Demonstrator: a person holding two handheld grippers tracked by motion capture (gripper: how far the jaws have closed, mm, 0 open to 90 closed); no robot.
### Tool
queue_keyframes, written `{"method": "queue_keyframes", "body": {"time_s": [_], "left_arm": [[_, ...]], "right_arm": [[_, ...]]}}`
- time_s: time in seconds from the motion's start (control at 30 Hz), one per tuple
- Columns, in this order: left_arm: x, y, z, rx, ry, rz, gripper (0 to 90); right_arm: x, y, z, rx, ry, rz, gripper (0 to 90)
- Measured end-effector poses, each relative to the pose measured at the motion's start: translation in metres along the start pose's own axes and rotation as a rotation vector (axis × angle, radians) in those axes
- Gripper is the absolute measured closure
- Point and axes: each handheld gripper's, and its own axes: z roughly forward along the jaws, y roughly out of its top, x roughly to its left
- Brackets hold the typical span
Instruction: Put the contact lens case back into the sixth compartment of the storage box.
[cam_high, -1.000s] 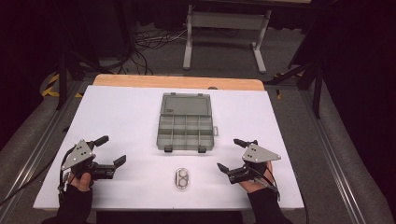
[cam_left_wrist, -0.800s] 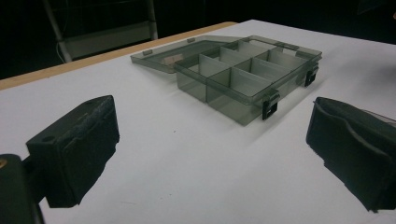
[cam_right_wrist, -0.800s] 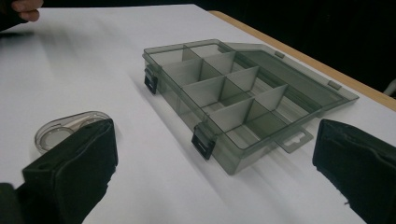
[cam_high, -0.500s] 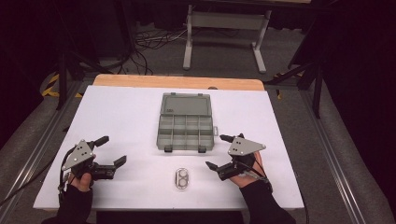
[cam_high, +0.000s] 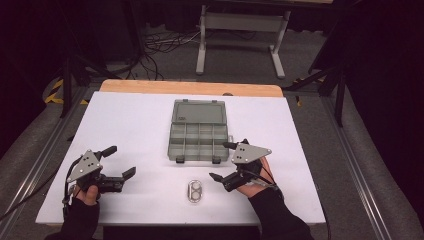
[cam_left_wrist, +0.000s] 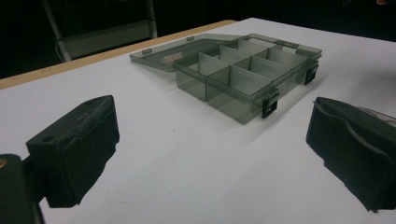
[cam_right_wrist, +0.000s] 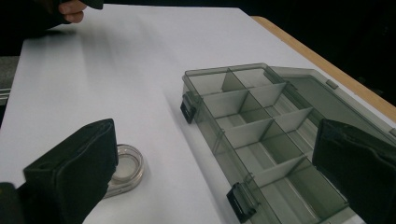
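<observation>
A small clear round-lidded container (cam_high: 194, 191) lies on the white table (cam_high: 130, 125), just in front of the open organizer box (cam_high: 197, 131). It is judged light, rigid and slippery; best taken across its narrow sides. The right gripper (cam_high: 224, 162), spread wide, is held near it; the left gripper (cam_high: 120, 161) is spread wide too, well apart.

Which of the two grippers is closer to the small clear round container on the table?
The right gripper. Its lower jaw is just beside the small clear container, whereas the left gripper stays far off near the table's left edge.
</observation>
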Motion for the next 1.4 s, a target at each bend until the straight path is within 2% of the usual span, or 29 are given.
{"method": "queue_keyframes", "body": {"time_s": [0.47, 0.83, 1.1, 1.13, 1.4], "left_arm": [[0.000, 0.000, 0.000, 0.004, 0.000, 0.000, 3.4], [0.000, 0.000, 0.000, 0.006, 0.002, 0.004, 3.4], [0.000, 0.000, 0.000, 0.004, 0.001, 0.000, 3.4], [0.001, 0.000, 0.000, 0.003, 0.000, 0.000, 3.4], [0.000, 0.000, 0.000, 0.004, 0.000, 0.000, 3.4]], "right_arm": [[0.006, 0.013, 0.018, 0.021, 0.079, -0.047, 1.2], [0.008, 0.021, 0.024, 0.052, 0.129, -0.087, 1.9], [0.012, 0.027, 0.031, 0.107, 0.182, -0.125, 3.5], [0.013, 0.028, 0.033, 0.131, 0.196, -0.135, 4.1], [0.016, 0.030, 0.037, 0.195, 0.242, -0.140, 6.6]]}}
